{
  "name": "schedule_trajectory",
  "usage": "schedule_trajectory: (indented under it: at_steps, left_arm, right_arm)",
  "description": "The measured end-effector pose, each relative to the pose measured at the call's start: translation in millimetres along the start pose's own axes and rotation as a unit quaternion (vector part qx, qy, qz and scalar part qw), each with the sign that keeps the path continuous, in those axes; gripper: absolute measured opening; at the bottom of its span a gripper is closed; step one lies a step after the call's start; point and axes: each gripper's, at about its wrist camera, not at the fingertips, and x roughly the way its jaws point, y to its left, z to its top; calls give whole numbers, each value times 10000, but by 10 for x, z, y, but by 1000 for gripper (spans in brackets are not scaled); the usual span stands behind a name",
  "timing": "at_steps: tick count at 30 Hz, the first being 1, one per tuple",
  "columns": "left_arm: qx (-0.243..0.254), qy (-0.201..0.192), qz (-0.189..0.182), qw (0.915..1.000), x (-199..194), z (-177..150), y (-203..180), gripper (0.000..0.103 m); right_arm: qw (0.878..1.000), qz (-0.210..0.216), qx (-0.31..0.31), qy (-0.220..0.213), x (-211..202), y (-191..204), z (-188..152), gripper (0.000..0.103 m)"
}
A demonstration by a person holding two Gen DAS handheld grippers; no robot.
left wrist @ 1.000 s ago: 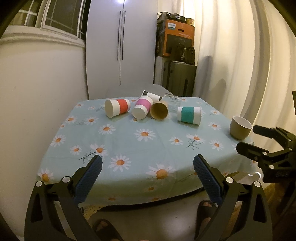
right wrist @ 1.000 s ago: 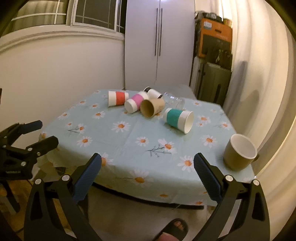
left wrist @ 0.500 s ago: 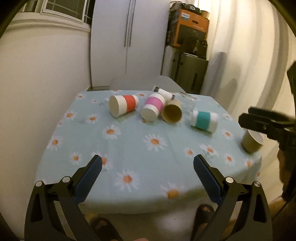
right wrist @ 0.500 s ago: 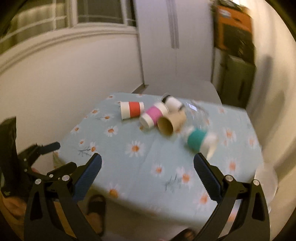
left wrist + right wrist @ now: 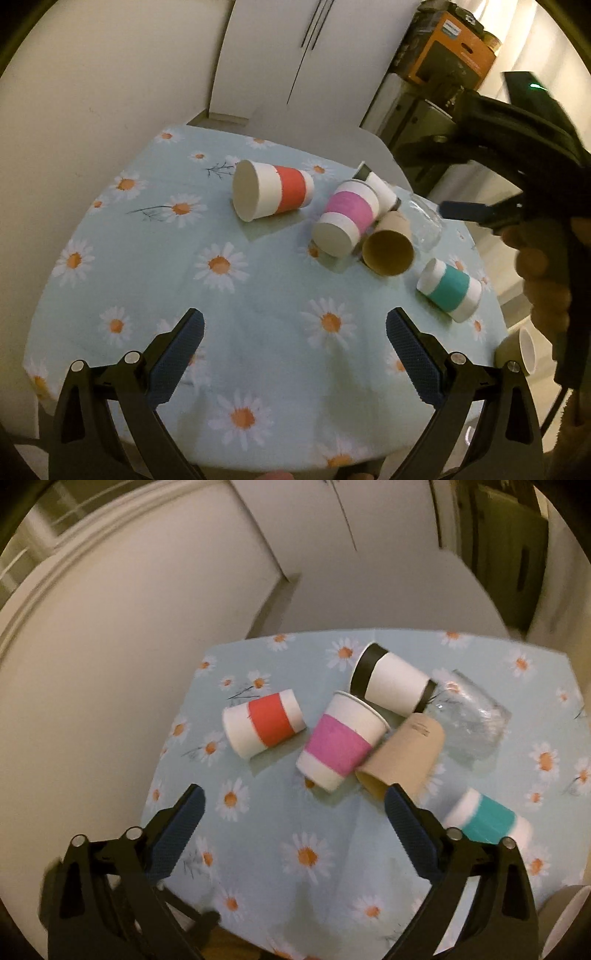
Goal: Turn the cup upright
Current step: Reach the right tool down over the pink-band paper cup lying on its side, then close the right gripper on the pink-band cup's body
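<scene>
Cups (image 5: 341, 741) lie tipped, well beyond the wide-spread right claw (image 5: 293, 814).

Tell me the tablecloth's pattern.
The tablecloth is light blue with white, orange-centred daisies; clearest in the left wrist view.

Hiding half behind the left claw's (image 5: 294, 347) right finger: beige cup (image 5: 524, 350); blurring at the edges: teal-banded cup (image 5: 487, 818); smearing into the counter (image 5: 280, 823): clear glass (image 5: 469, 720)
</scene>
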Motion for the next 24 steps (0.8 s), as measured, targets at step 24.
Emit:
schedule_trajectory:
  at_steps: [24]
  left_arm:
    - [-1025,188,114,9945,142,87,942,96]
  right_arm:
    - [9820,-1099,1433,554,866,-299,391,65]
